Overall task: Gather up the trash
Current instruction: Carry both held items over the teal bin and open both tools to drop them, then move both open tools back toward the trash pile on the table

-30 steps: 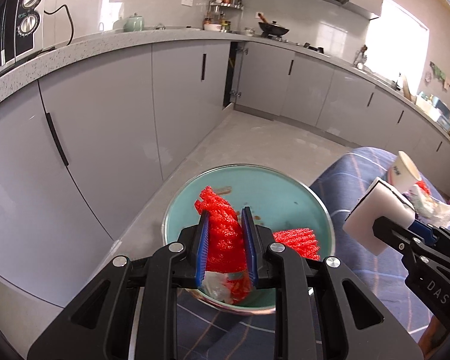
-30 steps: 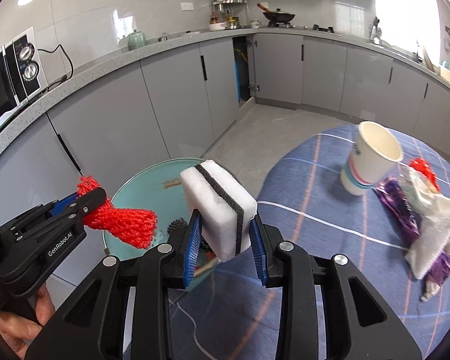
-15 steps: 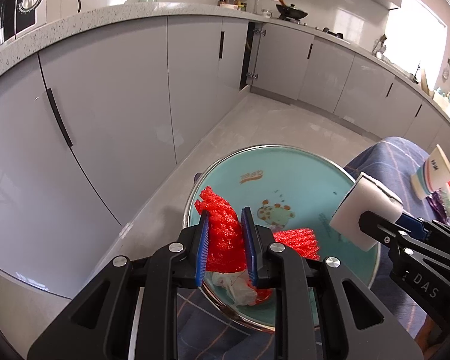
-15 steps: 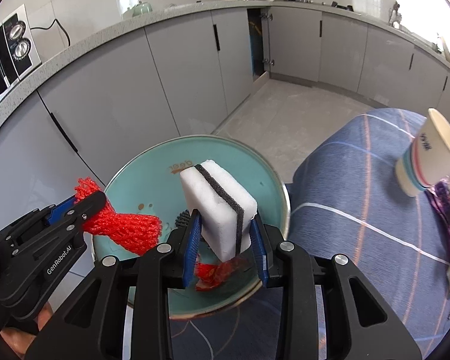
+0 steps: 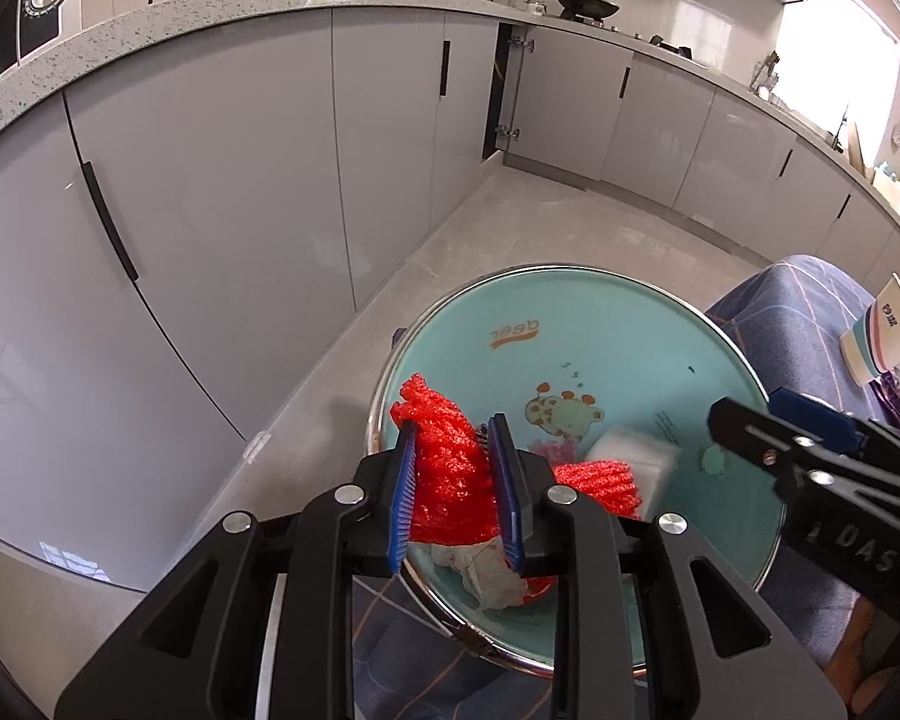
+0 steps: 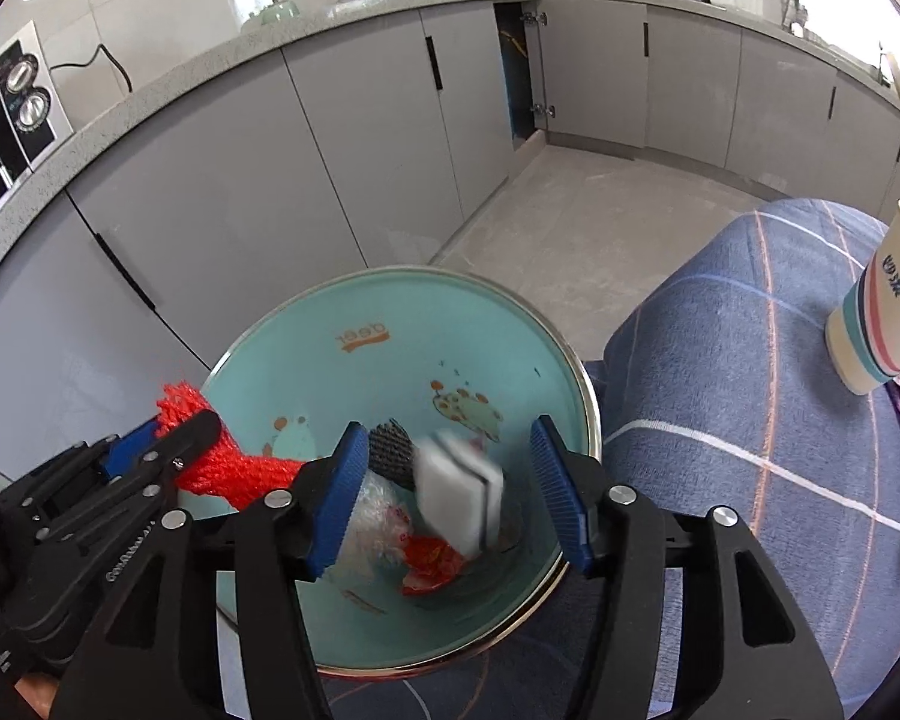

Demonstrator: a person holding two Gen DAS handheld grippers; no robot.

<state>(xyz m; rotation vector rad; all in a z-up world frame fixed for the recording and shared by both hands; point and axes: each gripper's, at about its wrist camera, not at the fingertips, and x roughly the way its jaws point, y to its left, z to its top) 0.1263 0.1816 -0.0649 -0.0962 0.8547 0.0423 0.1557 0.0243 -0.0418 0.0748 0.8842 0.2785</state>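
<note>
A round teal bin (image 5: pixel 594 324) (image 6: pixel 390 312) stands on the floor by the table's edge, with wrappers and red net inside. My left gripper (image 5: pixel 455 468) is shut on a red foam net (image 5: pixel 447 462) over the bin's near rim; the net also shows in the right wrist view (image 6: pixel 234 468). My right gripper (image 6: pixel 450 483) is open above the bin. The white sponge with a dark stripe (image 6: pixel 459 489) is blurred between the jaws, free of them, and lies inside the bin in the left wrist view (image 5: pixel 630 459).
A blue checked tablecloth (image 6: pixel 750 396) covers the table at right. A striped paper cup (image 6: pixel 882 324) stands on it, with purple wrapper trash beside it (image 5: pixel 897 402). Grey kitchen cabinets (image 5: pixel 210 180) run along the left and back.
My right gripper has opened and let go of the white sponge, which has dropped into the bin. Both grippers have moved further over the bin. The left still holds the red net.
</note>
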